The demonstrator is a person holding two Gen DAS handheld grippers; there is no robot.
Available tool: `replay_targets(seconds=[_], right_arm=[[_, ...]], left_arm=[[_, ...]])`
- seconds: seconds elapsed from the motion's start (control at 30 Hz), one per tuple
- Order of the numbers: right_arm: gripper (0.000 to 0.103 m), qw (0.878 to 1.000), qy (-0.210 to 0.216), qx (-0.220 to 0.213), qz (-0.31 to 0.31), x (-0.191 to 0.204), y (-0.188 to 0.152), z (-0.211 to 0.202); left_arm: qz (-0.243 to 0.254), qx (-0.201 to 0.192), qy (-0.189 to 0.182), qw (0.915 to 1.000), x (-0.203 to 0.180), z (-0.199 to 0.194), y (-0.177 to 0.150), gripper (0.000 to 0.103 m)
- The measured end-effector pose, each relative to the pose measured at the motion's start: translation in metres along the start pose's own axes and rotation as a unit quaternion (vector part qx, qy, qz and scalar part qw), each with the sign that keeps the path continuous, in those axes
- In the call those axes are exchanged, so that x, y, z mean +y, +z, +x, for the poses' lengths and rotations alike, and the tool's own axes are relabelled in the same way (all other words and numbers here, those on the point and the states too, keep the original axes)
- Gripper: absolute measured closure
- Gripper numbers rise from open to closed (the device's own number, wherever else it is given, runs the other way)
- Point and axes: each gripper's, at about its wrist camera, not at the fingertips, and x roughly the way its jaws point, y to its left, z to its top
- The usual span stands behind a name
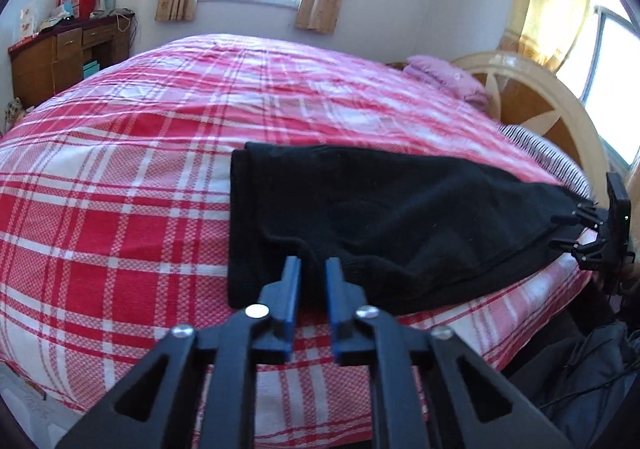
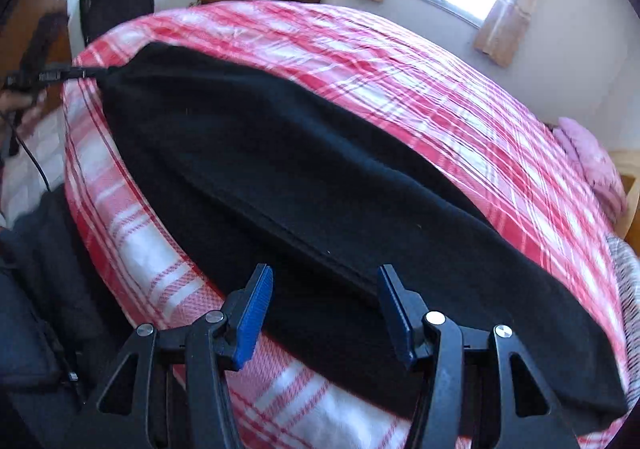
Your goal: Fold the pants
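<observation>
Left tongs (image 1: 313,269) pinch black pants (image 1: 384,217) on bed (image 1: 120,169).

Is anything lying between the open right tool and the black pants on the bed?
Nothing visible does. The right tool hangs open directly over the pants, with only bare black cloth between its fingers. The plaid bed around the pants carries nothing in the way.

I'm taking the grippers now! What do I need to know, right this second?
Left gripper: shut on one end of the black pants.
Right gripper: open, poised over the other end, gripping nothing.
Pants: stretched long near the edge of the plaid bed, legs seemingly laid together.
Done: probably the lengthwise fold.
To do: pinch that free end, then fold end to end.
</observation>
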Motion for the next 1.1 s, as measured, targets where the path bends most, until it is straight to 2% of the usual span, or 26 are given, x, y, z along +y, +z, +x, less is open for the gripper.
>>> replay_targets(seconds=[0.1, 0.27, 0.33, 0.5, 0.57, 0.7, 0.73, 0.87, 0.97, 1.1], right_arm=[[0.049, 1.000, -0.017, 0.000, -0.021, 0.006, 0.003, 0.008], [0.060, 1.000, -0.017, -0.002, -0.019, 0.008, 0.005, 0.012], [0.062, 1.000, -0.018, -0.006, -0.017, 0.009, 0.006, 0.011], [0.064, 1.000, -0.017, -0.010, -0.007, 0.009, 0.006, 0.012], [0.064, 1.000, -0.022, -0.012, -0.010, 0.010, 0.008, 0.013], [0.064, 1.000, -0.020, -0.007, -0.009, 0.012, 0.009, 0.015], [0.064, 1.000, -0.020, -0.006, -0.007, 0.011, 0.010, 0.015], [0.063, 1.000, -0.018, -0.007, 0.001, 0.011, 0.009, 0.015], [0.063, 1.000, -0.023, -0.009, -0.003, 0.012, 0.008, 0.015], [0.063, 1.000, -0.017, -0.011, 0.004, 0.011, 0.006, 0.015]], left_arm=[[-0.003, 0.002, 0.006, 1.0000, -0.001, -0.004, -0.001, 0.093], [-0.010, -0.005, 0.009, 0.9999, -0.002, -0.017, 0.004, 0.092], [-0.007, -0.008, 0.001, 0.9999, -0.004, -0.022, 0.005, 0.089], [-0.016, 0.017, 0.015, 0.9996, -0.003, -0.007, 0.006, 0.088], [-0.012, 0.027, 0.034, 0.9990, -0.003, 0.000, 0.004, 0.088], [-0.017, 0.024, 0.049, 0.9984, 0.001, -0.001, 0.003, 0.087], [-0.018, 0.023, 0.059, 0.9978, 0.004, -0.002, 0.003, 0.085], [-0.028, 0.017, 0.067, 0.9972, 0.008, -0.006, 0.001, 0.051], [-0.037, 0.020, 0.047, 0.9980, 0.006, -0.002, 0.000, 0.049], [-0.039, 0.029, 0.044, 0.9978, 0.002, 0.009, 0.000, 0.051]])
